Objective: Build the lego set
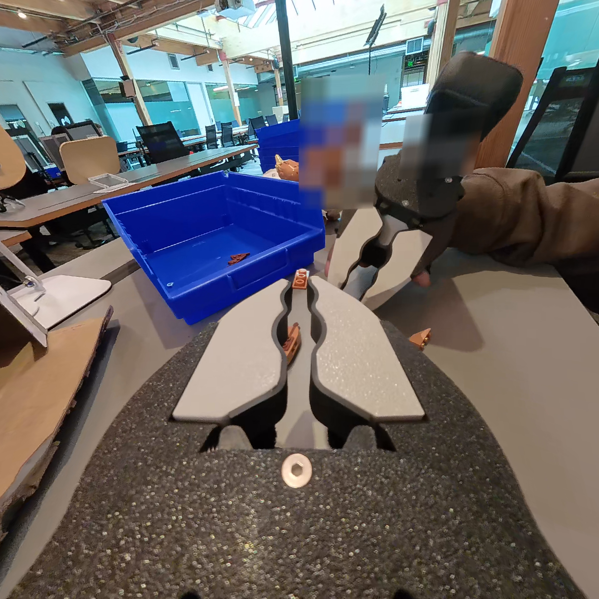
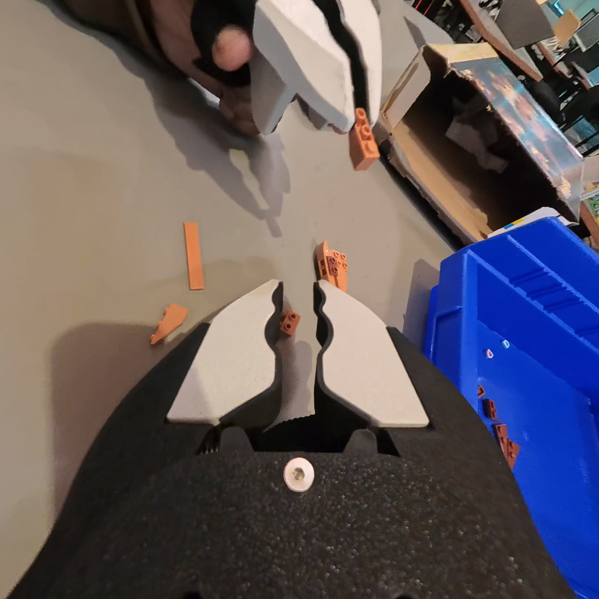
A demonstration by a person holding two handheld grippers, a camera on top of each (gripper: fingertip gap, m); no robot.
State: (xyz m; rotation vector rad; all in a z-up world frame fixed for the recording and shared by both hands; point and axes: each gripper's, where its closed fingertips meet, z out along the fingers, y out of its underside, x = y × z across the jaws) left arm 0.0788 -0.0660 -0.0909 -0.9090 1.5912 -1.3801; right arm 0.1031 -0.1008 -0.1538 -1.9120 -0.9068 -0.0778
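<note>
left gripper [image 1: 299, 281]: jaws nearly together, tips pinching a small orange studded brick [image 1: 300, 279] at its near end, raised off the grey table [image 1: 486, 389]. from the right wrist view the same brick [image 2: 364, 139] hangs out past the left gripper's tips [image 2: 356, 120], above the table, just beside an open cardboard box [image 2: 453, 136]. a gloved hand [image 2: 227, 55] is on the left gripper.

right gripper [image 2: 297, 285]: jaws parted, nothing clamped. low over the table. a small dark-orange two-stud piece [image 2: 289, 322] lies on the table between the fingers, next to the left finger's inner edge; clear space to the right finger. from the left wrist view the right gripper [image 1: 356, 285] points tips-down near the table, with a visible gap between its fingers.

loose parts on the table, right wrist view:
- orange curved block with a dark-brown piece on it [image 2: 332, 264], just past the right fingertip
- long flat orange strip [image 2: 193, 256], ahead and left
- orange wedge plate [image 2: 168, 322], beside the left finger

blue bin [image 1: 207, 227] sits ahead of the left gripper, dark-brown plates [image 1: 238, 258] on its floor. the bin [image 2: 518, 324] is at the right gripper's right side. another orange wedge [image 1: 421, 337] lies on the table right of the left gripper.
</note>
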